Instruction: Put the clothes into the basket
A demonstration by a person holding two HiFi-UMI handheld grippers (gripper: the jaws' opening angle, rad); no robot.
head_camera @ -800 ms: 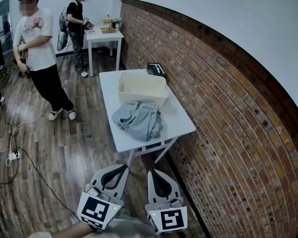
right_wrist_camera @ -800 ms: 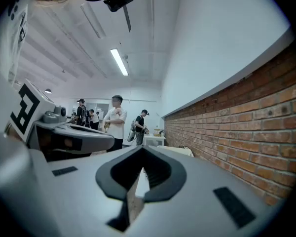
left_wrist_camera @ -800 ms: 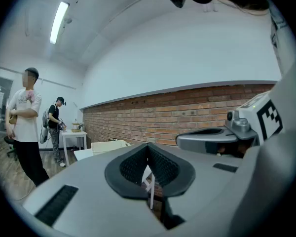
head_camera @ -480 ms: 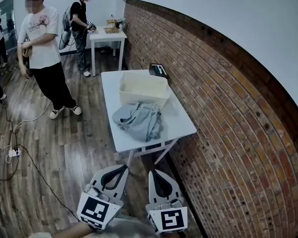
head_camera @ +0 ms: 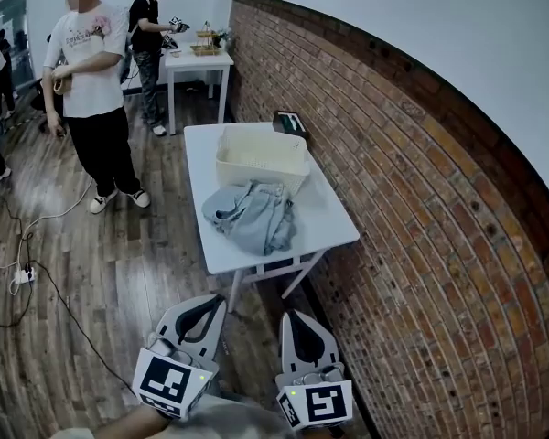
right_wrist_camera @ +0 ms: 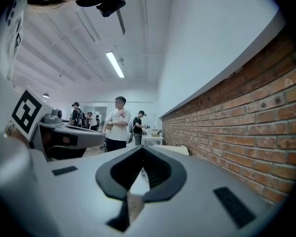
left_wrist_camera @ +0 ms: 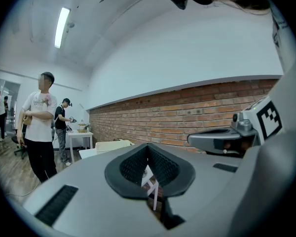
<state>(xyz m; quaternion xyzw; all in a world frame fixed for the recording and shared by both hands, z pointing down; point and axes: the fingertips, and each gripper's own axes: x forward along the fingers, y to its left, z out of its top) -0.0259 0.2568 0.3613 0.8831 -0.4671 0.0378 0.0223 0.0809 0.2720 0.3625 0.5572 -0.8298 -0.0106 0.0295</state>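
A crumpled pile of grey-blue clothes (head_camera: 252, 216) lies on the white table (head_camera: 322, 216), just in front of the cream plastic basket (head_camera: 258, 174). The basket stands at the table's far end and looks empty. Both grippers hang low at the frame's bottom, well short of the table and above the wooden floor. My left gripper (head_camera: 216, 300) and right gripper (head_camera: 291, 315) point toward the table. In the left gripper view the jaws (left_wrist_camera: 148, 147) meet with nothing between them. The right gripper's jaws (right_wrist_camera: 142, 150) are likewise shut and empty.
A brick wall (head_camera: 421, 245) runs along the table's right side. A black box (head_camera: 289, 121) sits behind the basket. A person in a white shirt (head_camera: 93, 71) stands left of the table, another person (head_camera: 151, 39) by a small white table (head_camera: 198, 62). Cables (head_camera: 46, 286) trail across the floor.
The person in the white shirt has stepped closer to the table. My left gripper has drifted slightly left; both grippers stay shut and empty.
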